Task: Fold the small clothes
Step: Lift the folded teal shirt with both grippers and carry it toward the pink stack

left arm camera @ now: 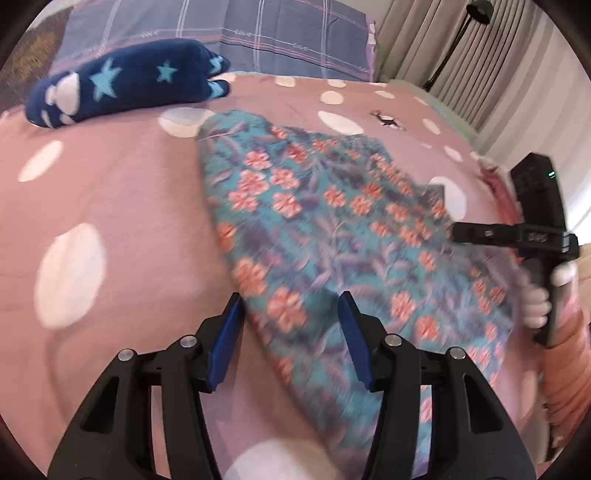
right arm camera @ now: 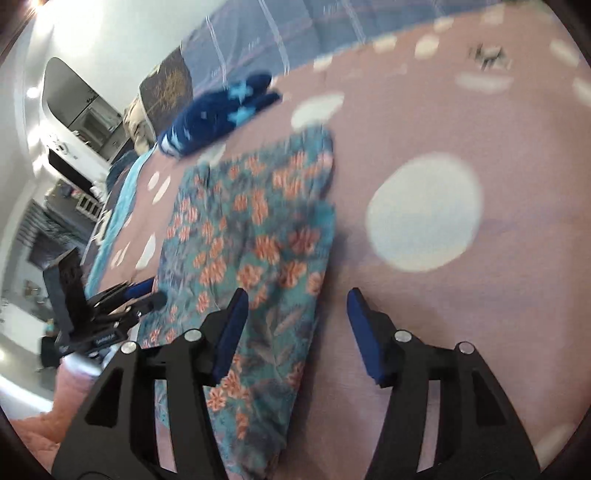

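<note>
A teal garment with orange flowers [left arm camera: 332, 221] lies spread on the pink spotted bedsheet [left arm camera: 110, 206]; it also shows in the right wrist view [right arm camera: 255, 236]. My left gripper [left arm camera: 291, 306] is open, its jaws straddling the garment's near left edge. My right gripper [right arm camera: 297, 302] is open over the garment's near right edge. The right gripper shows at the far right in the left wrist view [left arm camera: 456, 232], and the left gripper at the left in the right wrist view [right arm camera: 153, 291]. Both views are motion-blurred.
A folded navy garment with light-blue stars [left arm camera: 125, 85] lies at the back left, also visible in the right wrist view [right arm camera: 221, 114]. Checked blue pillows [left arm camera: 258, 33] line the headboard end. Curtains and a lamp stand [left arm camera: 450, 48] are at the right.
</note>
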`<state>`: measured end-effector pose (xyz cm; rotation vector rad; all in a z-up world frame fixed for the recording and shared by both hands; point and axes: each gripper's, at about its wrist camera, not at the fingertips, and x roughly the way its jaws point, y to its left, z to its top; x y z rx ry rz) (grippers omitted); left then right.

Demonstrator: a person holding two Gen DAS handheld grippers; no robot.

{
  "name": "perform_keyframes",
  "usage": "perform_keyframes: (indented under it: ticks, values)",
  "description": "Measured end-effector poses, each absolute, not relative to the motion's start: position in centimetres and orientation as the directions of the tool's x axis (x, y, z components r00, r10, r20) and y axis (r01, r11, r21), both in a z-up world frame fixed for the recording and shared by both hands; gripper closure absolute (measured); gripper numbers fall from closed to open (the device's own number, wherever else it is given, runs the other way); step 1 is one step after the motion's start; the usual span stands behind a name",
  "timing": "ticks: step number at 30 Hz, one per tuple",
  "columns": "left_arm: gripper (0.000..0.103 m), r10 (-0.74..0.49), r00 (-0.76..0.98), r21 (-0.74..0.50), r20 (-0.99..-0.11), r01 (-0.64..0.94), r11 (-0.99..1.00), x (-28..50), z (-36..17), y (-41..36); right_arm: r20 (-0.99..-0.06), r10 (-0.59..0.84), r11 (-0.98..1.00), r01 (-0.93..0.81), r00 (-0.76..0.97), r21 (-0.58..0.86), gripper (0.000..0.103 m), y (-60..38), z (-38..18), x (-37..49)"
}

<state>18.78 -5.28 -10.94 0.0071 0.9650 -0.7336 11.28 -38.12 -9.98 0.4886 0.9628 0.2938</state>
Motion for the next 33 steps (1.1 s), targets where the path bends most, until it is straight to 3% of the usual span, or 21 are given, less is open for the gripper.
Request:
perform_keyframes:
  ticks: [5, 10, 12, 14, 16, 17, 21, 33]
  values:
    - [0.048, -0.59, 0.311, -0.348, -0.745, 0.574, 0.742, 21.3, -11.1, -6.7, -0.67, 0.537, 0.801, -0.06, 0.513, 0.596, 0.044, -37.8, -10.2, 15.2]
    - [0.048, -0.61, 0.285, -0.38, -0.74, 0.571, 0.727, 23.7, -11.4, -8.1, -0.68, 0.54, 0.817, -0.117, 0.495, 0.564, 0.042, -35.9, -10.2, 18.4]
    - [0.056, -0.603, 0.296, -0.369, -0.741, 0.571, 0.733, 24.5, -11.4, -8.7, -0.688, 0.531, 0.83, -0.142, 0.495, 0.539, 0.042, -35.1, -10.1, 19.0]
    - [0.083, -0.592, 0.311, -0.351, -0.744, 0.571, 0.742, 24.9, -11.4, -9.0, -0.692, 0.525, 0.836, -0.149, 0.496, 0.528, 0.051, -35.0, -10.1, 19.1]
    - [0.091, -0.585, 0.341, -0.331, -0.736, 0.573, 0.75, 24.8, -10.9, -9.0, -0.713, 0.477, 0.866, -0.134, 0.515, 0.482, 0.08, -34.7, -10.1, 19.2]
    - [0.092, -0.574, 0.373, -0.295, -0.729, 0.585, 0.755, 24.2, -10.4, -9.2, -0.717, 0.462, 0.873, -0.123, 0.521, 0.473, 0.085, -34.7, -10.0, 19.0]
    - [0.093, -0.542, 0.524, -0.123, -0.657, 0.634, 0.763, 20.4, -6.3, -9.9, -0.679, 0.373, 0.922, -0.17, 0.632, 0.348, 0.088, -32.9, -6.3, 15.9]
    - [0.093, -0.672, 0.657, 0.051, -0.343, 0.727, 0.685, 9.1, 7.5, -10.5, -0.378, 0.173, 0.985, -0.149, 0.91, 0.092, 0.089, -30.5, 7.8, 0.9]
